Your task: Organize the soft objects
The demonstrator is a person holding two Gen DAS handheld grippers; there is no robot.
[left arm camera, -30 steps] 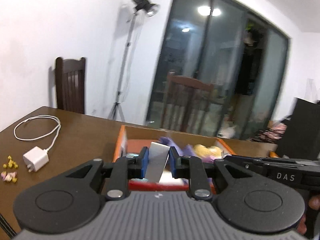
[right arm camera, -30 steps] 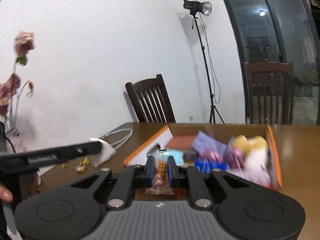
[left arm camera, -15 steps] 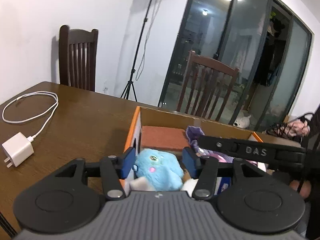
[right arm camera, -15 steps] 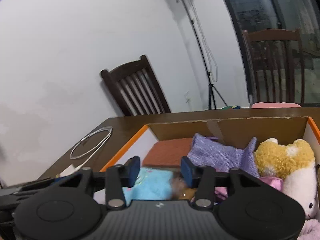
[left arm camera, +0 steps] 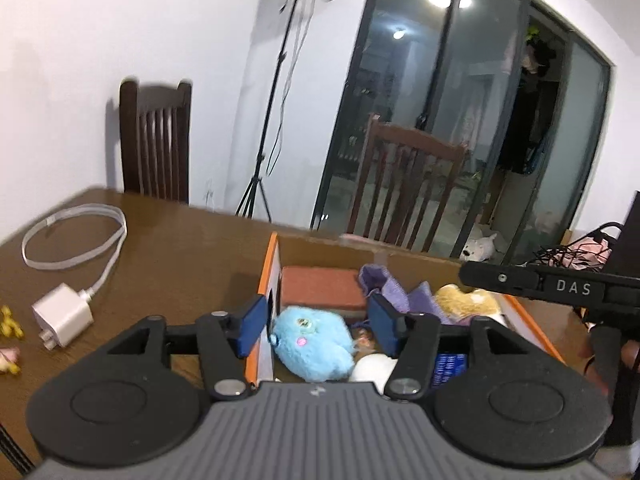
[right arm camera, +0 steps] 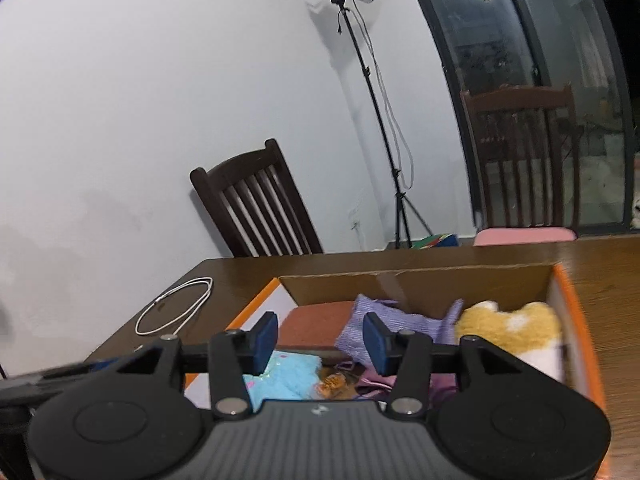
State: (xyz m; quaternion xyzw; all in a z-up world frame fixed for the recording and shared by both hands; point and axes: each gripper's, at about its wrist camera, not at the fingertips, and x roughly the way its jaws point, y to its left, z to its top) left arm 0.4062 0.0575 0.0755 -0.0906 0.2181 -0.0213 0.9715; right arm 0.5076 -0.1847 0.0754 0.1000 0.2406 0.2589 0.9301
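Note:
An orange-edged cardboard box [left arm camera: 272, 264] [right arm camera: 420, 276] holds soft things: a blue plush [left arm camera: 312, 344] [right arm camera: 286, 376], a purple cloth [left arm camera: 384, 284] [right arm camera: 384, 320], a yellow and white plush [left arm camera: 464, 300] [right arm camera: 516, 328] and a red-brown pad [left arm camera: 320, 288]. My left gripper [left arm camera: 318, 326] hangs over the box's left end, its jaws opening, with nothing pinched between them. My right gripper [right arm camera: 320, 340] stands open above the box and holds nothing. A small snack packet [right arm camera: 332, 382] lies below it beside the blue plush. A white soft piece [left arm camera: 374, 366] lies by the blue plush.
A white charger [left arm camera: 62, 316] with its looped cable [left arm camera: 72, 236] [right arm camera: 176, 312] lies on the brown table left of the box. Small yellow bits [left arm camera: 8, 324] sit at the table's left edge. Two wooden chairs and a light stand are behind the table.
The left gripper let go of a white piece and the right let go of the snack packet. Both jaws went from shut to open over the box.

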